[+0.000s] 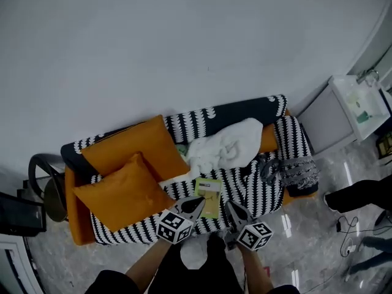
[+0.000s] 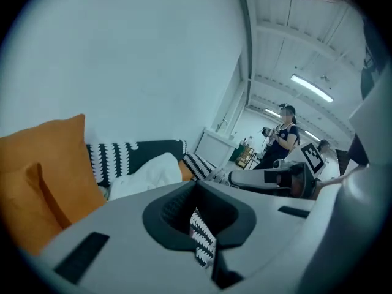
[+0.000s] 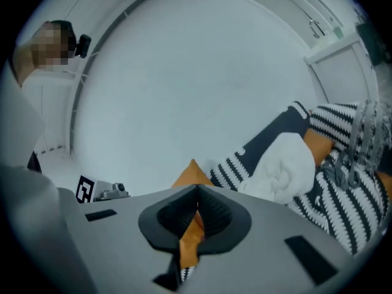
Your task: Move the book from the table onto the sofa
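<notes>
1. Both claws are clenched on nothing: the left claw [image 1: 195,206] and the right claw [image 1: 235,211] each show jaws pressed together in their own views, with only cloth and cushion glimpsed through the slit beyond
2. The book [image 1: 208,198] lies flat on the seat of the sofa [image 1: 245,111], at its front edge and about mid-width, so by my reading the placing is done
3. From the claws the book lies just ahead, toward the sofa's back, between the two tips. The left claw is nearer, with its tip at the book's near left corner in the head view; whether it touches, I cannot tell. The right claw stands just off the book's right side
4. The book's long axis runs from the sofa's front edge toward its back. I judge that the claws need only draw away from the sofa along that line
5. The book is a thin, stiff-looking rectangle with a yellow-green cover. The sofa cover is soft, black with white scalloped stripes. Two plump orange cushions [image 1: 131,146] sit at the sofa's left end, and a crumpled white blanket [image 1: 226,146] lies against its back
</notes>
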The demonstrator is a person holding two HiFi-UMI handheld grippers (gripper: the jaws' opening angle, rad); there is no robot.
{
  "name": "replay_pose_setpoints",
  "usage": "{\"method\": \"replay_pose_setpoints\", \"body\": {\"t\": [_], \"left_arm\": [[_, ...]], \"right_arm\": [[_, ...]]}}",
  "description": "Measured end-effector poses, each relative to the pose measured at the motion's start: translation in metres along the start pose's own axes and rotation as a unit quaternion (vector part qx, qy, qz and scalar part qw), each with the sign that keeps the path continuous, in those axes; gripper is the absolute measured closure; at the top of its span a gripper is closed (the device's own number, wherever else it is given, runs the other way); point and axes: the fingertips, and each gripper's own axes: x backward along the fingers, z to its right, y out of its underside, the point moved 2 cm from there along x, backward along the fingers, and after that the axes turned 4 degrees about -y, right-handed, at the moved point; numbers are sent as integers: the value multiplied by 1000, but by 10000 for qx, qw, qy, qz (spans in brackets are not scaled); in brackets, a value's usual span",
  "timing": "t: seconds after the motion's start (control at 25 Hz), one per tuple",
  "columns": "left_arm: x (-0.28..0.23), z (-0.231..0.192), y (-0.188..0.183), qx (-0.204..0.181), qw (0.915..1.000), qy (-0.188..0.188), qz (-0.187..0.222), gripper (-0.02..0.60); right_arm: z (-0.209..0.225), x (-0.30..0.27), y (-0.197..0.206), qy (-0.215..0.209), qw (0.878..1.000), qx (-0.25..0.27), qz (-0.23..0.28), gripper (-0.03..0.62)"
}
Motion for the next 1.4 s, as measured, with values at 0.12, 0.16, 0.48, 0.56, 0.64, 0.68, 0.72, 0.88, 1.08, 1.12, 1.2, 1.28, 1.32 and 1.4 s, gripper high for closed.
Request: {"method": "replay_pose_setpoints", "body": {"t": [0.12,0.16,0.48,0.56,0.64,0.68,0.72,0.88,1.08,1.12,1.2,1.28,1.32,1.4], "left_arm": [[17,14,-29,-115,9993,116,349,566],[24,18,-41,-212,9985,133,480,567],[68,44,-131,-948,9832,232,1545,568],[75,49,-145,-1088,9789,273,1706,568],[82,57,-152,-1179,9756,305,1829,568],[85,59,-154,-1215,9741,317,1878,568],[88,61,-157,-1249,9729,325,1920,568],[97,61,-163,-1395,9686,332,2033,568],[101,59,-167,-1390,9675,332,2087,568],[101,59,-168,-1390,9673,335,2094,568],[102,59,-169,-1389,9671,337,2105,568],[102,60,-167,-1388,9670,327,2112,568],[102,60,-166,-1391,9670,322,2110,568],[103,61,-163,-1396,9672,320,2098,568]], "right_arm": [[-33,3,-25,-62,9973,696,214,571],[-44,3,-34,-86,9953,907,313,571],[-121,6,-99,-381,9692,2186,1065,571],[-134,8,-109,-447,9622,2396,1216,571],[-145,12,-115,-490,9559,2560,1354,571],[-149,14,-117,-509,9530,2631,1413,572],[-153,16,-120,-529,9502,2701,1461,572],[-165,12,-127,-542,9423,2929,1528,572],[-171,7,-130,-560,9384,3038,1551,572],[-172,7,-130,-558,9377,3053,1562,572],[-173,7,-131,-551,9365,3075,1593,572],[-173,9,-131,-551,9357,3084,1621,572],[-173,10,-130,-554,9355,3086,1628,572],[-173,11,-129,-551,9353,3089,1633,572]]}}
